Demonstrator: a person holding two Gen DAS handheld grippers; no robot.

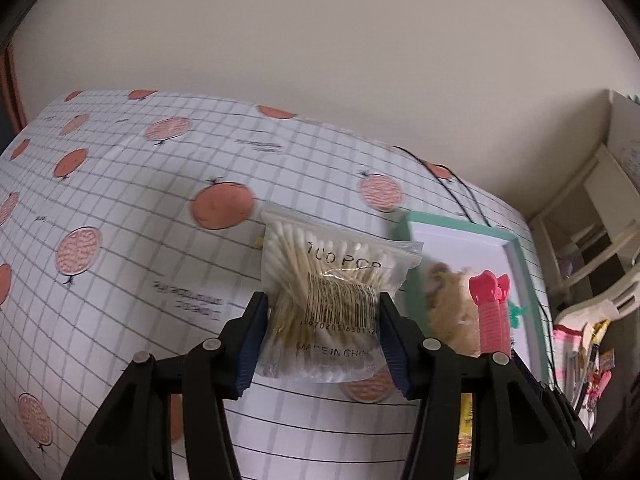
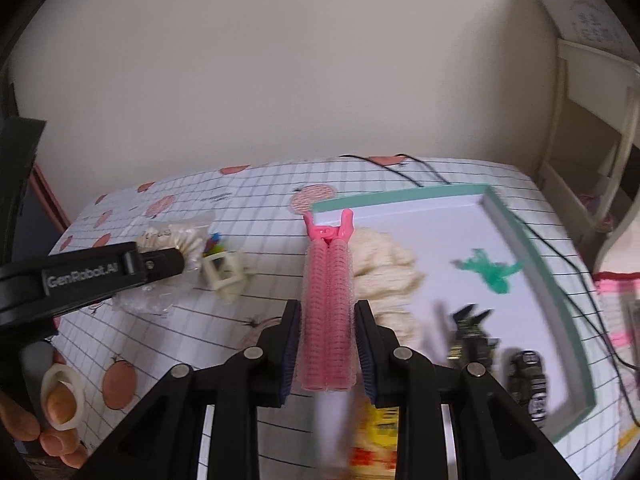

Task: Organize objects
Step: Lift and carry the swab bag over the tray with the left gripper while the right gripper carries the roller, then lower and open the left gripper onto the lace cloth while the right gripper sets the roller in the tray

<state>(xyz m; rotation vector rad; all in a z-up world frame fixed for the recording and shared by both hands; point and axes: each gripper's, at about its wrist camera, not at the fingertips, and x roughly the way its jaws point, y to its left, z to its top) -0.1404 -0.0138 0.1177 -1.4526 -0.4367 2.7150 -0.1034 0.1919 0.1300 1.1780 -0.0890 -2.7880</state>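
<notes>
The shallow tray [image 2: 536, 276] with a mint-green rim and white floor sits at the back right of the tablecloth [image 2: 248, 208], which has a grid and orange-fruit print. Inside the tray lie a cream fluffy scrunchie [image 2: 384, 264] near its left edge, a green toy figure [image 2: 490, 270] further right, and two dark objects close to the tray's near rim: a black clip-like piece [image 2: 472, 334] and a dark patterned cylinder [image 2: 528, 380], both too blurred to name.

The left gripper [image 1: 320, 328] is clamped on a clear zip bag of cotton swabs [image 1: 332, 300], held off the cloth to the left of the tray; a barcode and printed lettering face the camera. The right gripper [image 2: 327, 344] is squeezed onto a pink hair roller clip [image 2: 328, 312], held upright over the tray's left edge, its forked pink end pointing away.

Left of the tray on the cloth stand a small cream open-frame object [image 2: 224, 274] with something bright-coloured behind it, partly hidden by the left gripper's body. Below the right gripper, yellow and red packaging [image 2: 380, 432] is smeared by blur and cut off. A hand [image 2: 52, 408] grips the handle at the lower left edge, only partly in frame. A black cable [image 2: 560, 264] runs past the tray's far right side
</notes>
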